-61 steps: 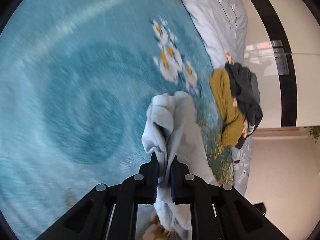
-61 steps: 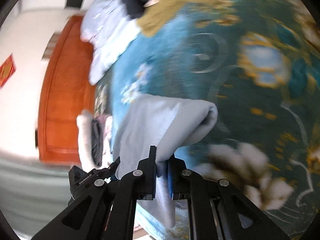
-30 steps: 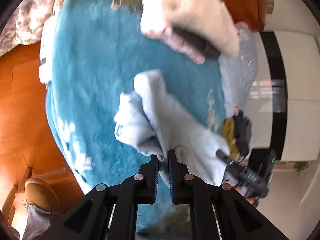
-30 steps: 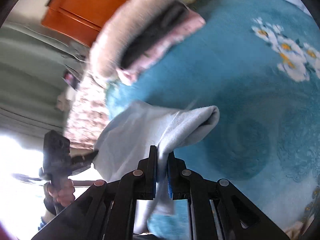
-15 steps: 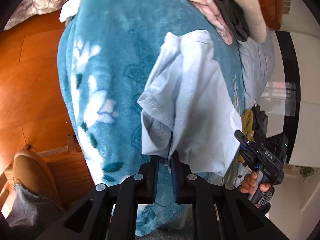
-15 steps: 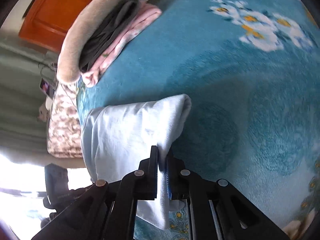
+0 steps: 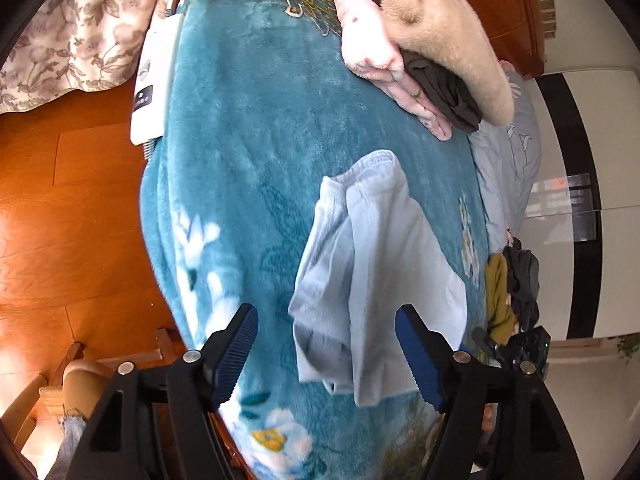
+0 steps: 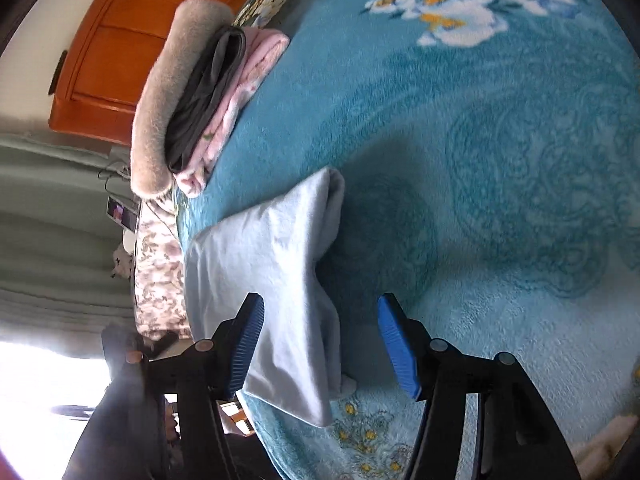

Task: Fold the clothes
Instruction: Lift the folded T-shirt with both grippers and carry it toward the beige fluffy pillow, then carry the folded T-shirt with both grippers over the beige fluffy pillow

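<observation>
A teal floral blanket (image 7: 248, 168) covers the bed and fills the ground ahead of both grippers. Far ahead of the left gripper (image 7: 326, 354), up and to the right, sits a stack of folded clothes (image 7: 420, 52), tan over dark grey over pink; from the right gripper (image 8: 320, 340) the same stack lies ahead and to the left. A second heap of mustard and dark clothes (image 7: 510, 292) lies to the right of the left gripper, near the far bed edge. The pale blue garment (image 7: 376, 276) lies flat on the blanket at the near edge, doubled over, its long axis running away from the left gripper. It sits directly ahead of and between that gripper's wide-spread jaws, which hold nothing. The right gripper is likewise spread wide and empty, with the garment's near end (image 8: 288, 280) between its jaws and reaching off to the left. Both stand about equally close, one at each end. Judged against the task, the garment is laid down folded; whether another fold is due cannot be settled. A white tag (image 7: 154, 80) at the blanket's edge, ahead-left of the left gripper, carries a dark label too small to read.
</observation>
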Demonstrator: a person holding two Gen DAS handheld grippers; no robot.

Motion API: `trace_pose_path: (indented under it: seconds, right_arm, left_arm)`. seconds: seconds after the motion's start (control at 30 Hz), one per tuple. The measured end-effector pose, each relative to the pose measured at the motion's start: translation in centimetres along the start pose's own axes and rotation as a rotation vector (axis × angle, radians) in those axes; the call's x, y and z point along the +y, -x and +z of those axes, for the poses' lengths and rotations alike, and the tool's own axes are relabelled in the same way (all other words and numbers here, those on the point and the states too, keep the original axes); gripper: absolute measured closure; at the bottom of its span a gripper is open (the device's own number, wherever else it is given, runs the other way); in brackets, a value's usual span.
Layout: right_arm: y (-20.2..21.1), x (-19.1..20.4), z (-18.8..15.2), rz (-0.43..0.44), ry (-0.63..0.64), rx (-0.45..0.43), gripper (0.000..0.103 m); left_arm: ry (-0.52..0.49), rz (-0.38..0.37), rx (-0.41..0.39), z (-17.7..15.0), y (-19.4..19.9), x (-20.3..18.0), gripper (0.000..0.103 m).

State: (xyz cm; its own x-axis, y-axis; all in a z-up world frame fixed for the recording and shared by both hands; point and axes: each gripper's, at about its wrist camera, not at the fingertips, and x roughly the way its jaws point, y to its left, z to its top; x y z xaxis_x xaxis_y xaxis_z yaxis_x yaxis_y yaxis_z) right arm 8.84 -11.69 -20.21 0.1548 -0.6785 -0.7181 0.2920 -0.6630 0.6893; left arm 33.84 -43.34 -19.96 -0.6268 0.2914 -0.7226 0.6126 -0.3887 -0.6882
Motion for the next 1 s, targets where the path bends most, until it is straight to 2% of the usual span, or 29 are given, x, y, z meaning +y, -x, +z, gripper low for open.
trace_pose_path:
  seconds: [0.17, 0.4, 0.57, 0.67, 0.77, 0.93, 0.97, 1.0]
  right_arm:
    - [-1.6, -1.1, 0.6, 0.068, -0.028, 0.018, 0.041]
    - [-1.5, -1.8, 1.3, 0.180, -0.033, 0.016, 0.040]
    - [-2.0, -0.8, 1.0, 0.257, 0.020, 0.065, 0.043]
    - [-3.3, 0.5, 0.8, 0.255, 0.070, 0.085, 0.044]
    - [-4.1, 1.1, 1.3, 0.270, 0.051, 0.097, 0.059]
    - [-5.5, 2.6, 1.3, 0.189, 0.123, 0.142, 0.084]
    - [-5.5, 2.6, 1.5, 0.168, 0.119, 0.144, 0.090]
    - [-5.3, 2.3, 1.8, 0.162, 0.111, 0.145, 0.090]
  left_arm:
    - [-0.022, -0.058, 0.022, 0.7, -0.9, -0.1, 0.028]
    - [-0.056, -0.148, 0.066, 1.5, -2.3, -0.2, 0.028]
    - [-0.063, -0.196, 0.092, 1.9, -3.0, -0.4, 0.030]
    - [-0.057, -0.214, 0.104, 1.9, -3.3, -0.5, 0.030]
    - [-0.060, -0.224, 0.117, 1.9, -3.5, -0.8, 0.030]
    - [-0.096, -0.168, 0.136, 1.8, -4.1, -2.0, 0.031]
    - [-0.105, -0.144, 0.136, 1.8, -4.1, -2.2, 0.034]
    - [-0.116, -0.104, 0.136, 1.7, -4.1, -2.4, 0.048]
